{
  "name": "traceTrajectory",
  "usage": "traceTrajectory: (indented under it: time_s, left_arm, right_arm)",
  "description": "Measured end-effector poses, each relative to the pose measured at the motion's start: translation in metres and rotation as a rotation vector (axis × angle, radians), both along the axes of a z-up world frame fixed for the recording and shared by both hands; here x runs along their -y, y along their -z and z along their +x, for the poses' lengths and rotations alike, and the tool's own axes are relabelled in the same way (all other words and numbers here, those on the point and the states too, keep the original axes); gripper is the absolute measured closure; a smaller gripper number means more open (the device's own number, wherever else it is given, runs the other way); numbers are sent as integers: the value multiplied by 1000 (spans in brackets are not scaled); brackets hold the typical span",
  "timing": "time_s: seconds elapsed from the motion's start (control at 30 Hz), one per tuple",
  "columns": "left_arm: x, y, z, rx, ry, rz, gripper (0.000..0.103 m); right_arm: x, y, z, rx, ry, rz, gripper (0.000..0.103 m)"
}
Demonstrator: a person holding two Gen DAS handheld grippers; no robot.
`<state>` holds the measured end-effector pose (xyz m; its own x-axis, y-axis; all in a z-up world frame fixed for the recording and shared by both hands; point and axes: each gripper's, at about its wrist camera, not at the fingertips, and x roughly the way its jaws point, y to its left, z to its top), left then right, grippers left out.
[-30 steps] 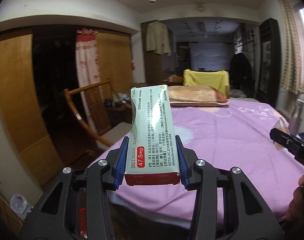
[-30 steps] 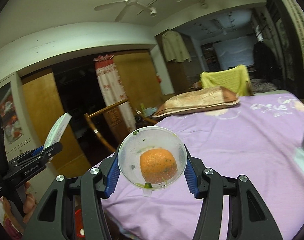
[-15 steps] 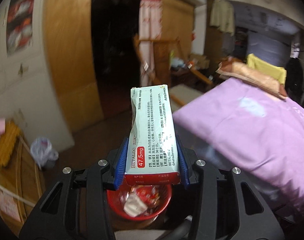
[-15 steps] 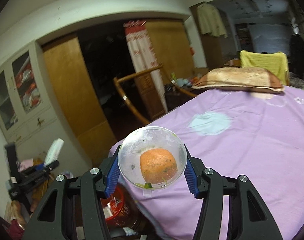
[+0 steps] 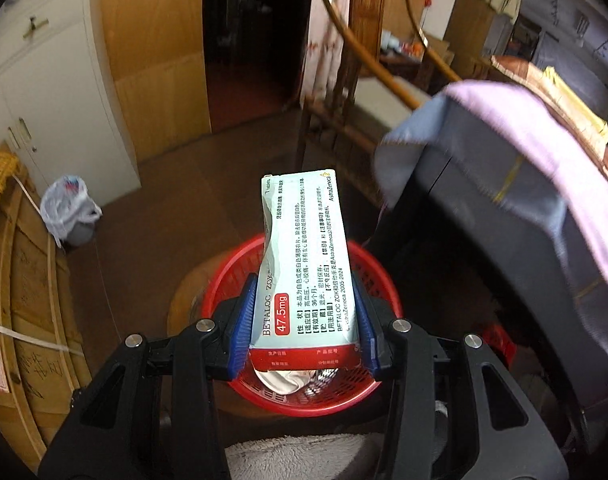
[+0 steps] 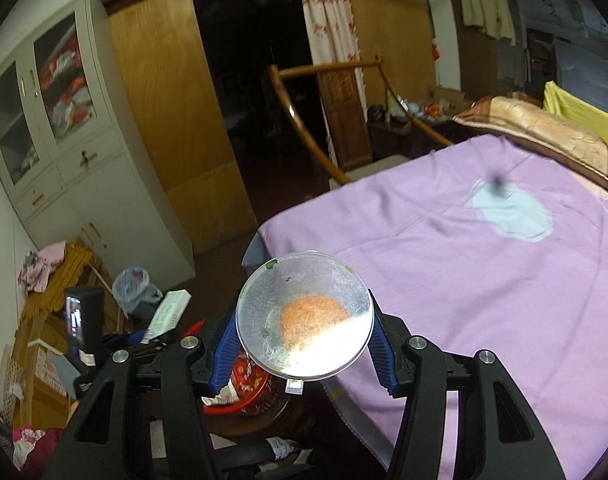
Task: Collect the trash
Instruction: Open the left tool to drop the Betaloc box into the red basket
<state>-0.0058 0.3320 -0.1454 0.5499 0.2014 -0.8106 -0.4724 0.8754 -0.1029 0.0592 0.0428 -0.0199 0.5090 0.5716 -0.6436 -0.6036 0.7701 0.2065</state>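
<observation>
**Both hands loaded, neither piece dropped yet**

While you hold the left gripper [image 5: 304, 320] above the red basket [image 5: 378, 280], its blue pads are clamped on the sides of the Betaloc medicine box [image 5: 304, 264], so that carton is not yet binned. The basket stands on the floor beside the bed and already holds some wrappers, so part of the collecting looks done. What I judge is left for this hand is simply letting go.

The box's long axis runs straight away from the gripper along the fingers; its red-banded end sits at the pads, its torn-looking far end points forward and down past the basket's far rim.

Your right gripper [image 6: 304, 330] is closed on a clear round plastic cup [image 6: 304, 316] with orange residue at its bottom. The cup's open mouth faces back toward the camera, its axis lying along the fingers. It hangs over the corner of the purple bedsheet [image 6: 464, 260], with the basket partly hidden below and left of it, so this cup looks to need carrying across before release
</observation>
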Motion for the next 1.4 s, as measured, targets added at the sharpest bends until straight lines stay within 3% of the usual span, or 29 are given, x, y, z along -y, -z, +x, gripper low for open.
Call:
traceTrajectory:
  time_s: [0.4, 0.53, 0.63, 0.77, 0.87, 1.07, 1.17, 1.4]
  left_arm:
    - [-17, 58, 14, -130, 2, -100, 56]
    - [-25, 63, 16, -152, -20, -139, 35]
    - [-30, 50, 12, -133, -68, -116, 21]
    - [-38, 16, 1, -119, -200, 46, 7]
    - [-48, -10, -11, -99, -308, 142, 7]
    - [-71, -52, -39, 0, -436, 136, 7]
    - [-74, -67, -48, 28, -475, 178, 7]
    - [-85, -72, -54, 47, -530, 174, 7]
  right_arm:
    - [-44, 29, 23, -86, -35, -65, 47]
    - [-54, 33, 25, -98, -53, -81, 47]
    - [-64, 35, 25, -103, -72, -91, 47]
    - [-81, 36, 22, -105, -107, -101, 47]
    - [-92, 35, 17, -107, -142, -103, 47]
    - [-126, 40, 2, -113, -236, -130, 47]
    - [-148, 48, -8, -129, -293, -151, 47]
    - [-195, 84, -26, -197, -400, -222, 47]
